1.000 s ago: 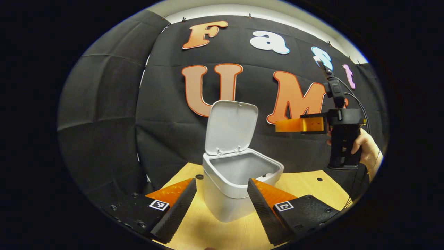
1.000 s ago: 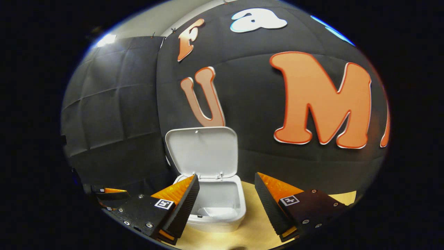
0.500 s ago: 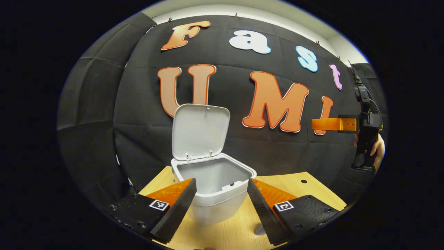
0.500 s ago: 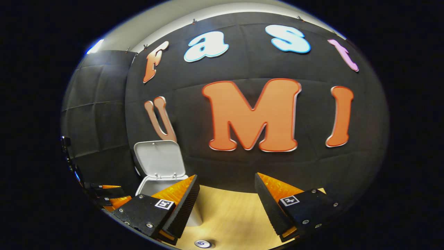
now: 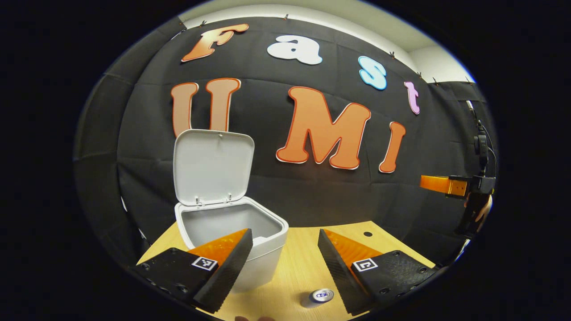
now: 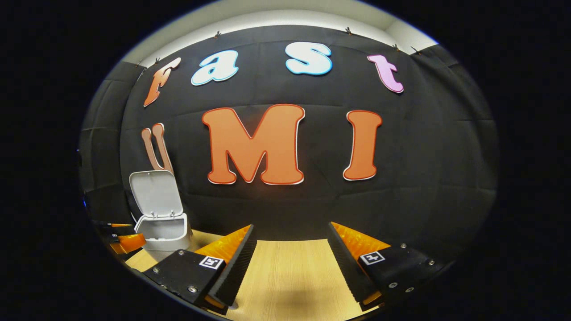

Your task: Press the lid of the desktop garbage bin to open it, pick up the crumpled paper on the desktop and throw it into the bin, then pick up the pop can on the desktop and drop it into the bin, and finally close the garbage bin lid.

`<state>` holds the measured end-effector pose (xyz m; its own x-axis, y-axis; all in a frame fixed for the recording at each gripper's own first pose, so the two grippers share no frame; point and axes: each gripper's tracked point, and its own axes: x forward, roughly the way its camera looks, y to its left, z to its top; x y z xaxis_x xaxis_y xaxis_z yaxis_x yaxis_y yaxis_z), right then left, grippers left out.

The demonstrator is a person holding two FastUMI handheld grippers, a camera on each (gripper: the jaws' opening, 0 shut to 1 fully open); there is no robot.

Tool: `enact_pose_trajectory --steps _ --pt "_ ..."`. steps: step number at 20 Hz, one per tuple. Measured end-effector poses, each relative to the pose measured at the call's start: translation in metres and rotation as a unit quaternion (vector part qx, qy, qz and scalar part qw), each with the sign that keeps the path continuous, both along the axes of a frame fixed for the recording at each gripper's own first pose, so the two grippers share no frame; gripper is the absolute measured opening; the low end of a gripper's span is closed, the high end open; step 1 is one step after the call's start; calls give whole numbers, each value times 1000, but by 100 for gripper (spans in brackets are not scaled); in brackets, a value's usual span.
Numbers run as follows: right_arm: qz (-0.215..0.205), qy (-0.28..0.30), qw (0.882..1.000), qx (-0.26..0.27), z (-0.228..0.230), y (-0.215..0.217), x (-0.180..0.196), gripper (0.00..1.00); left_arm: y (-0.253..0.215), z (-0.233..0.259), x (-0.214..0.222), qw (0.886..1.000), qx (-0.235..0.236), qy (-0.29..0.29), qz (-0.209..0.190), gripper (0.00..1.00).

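Observation:
The white desktop bin (image 5: pixel 263 267) stands on the wooden table (image 5: pixel 299 249) with its lid (image 5: pixel 212 167) propped upright, open. My left gripper (image 5: pixel 285 232) is open with nothing between its fingers; its left finger overlaps the bin's front rim in the left gripper view. A pop can (image 5: pixel 320 296) sits on the table just inside the right finger, its top facing me. My right gripper (image 5: pixel 428 182), held by a hand (image 5: pixel 481 213), hovers far right. In the right gripper view my right gripper (image 6: pixel 291 225) is open over bare table, with the bin (image 6: pixel 165 234) far left.
The black cloth wall closes the back of the table. A small dark hole (image 5: pixel 367 234) marks the tabletop near its far edge. My left gripper (image 6: pixel 127 234) shows at the far left of the right gripper view, beside the bin.
Both views have swung to the right, so the bin has slid left in each. The right gripper has drawn away from the bin. The pop can has come into the left gripper view.

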<state>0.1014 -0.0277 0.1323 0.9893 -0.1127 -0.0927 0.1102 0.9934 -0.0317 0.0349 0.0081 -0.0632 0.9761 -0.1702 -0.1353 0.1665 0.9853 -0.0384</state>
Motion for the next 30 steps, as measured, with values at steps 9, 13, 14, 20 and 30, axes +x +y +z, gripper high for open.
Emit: enact_pose_trajectory --steps 9,13,14,20,30 --pt "-19 19 999 21 -20 -21 -13 95 -53 -60 1 997 -10 37 -60 94" --pt "-27 36 999 26 -35 -26 -18 100 -80 -119 3 993 -5 83 -81 94" --pt "-29 40 998 29 -37 -28 -20 95 -87 -136 4 992 -3 95 -89 94" --pt "-46 65 996 28 -58 -43 -31 95 -101 -228 -2 981 21 155 -115 94" --pt "-77 95 992 33 -78 -72 -40 95 -103 -302 2 963 50 238 -114 96"
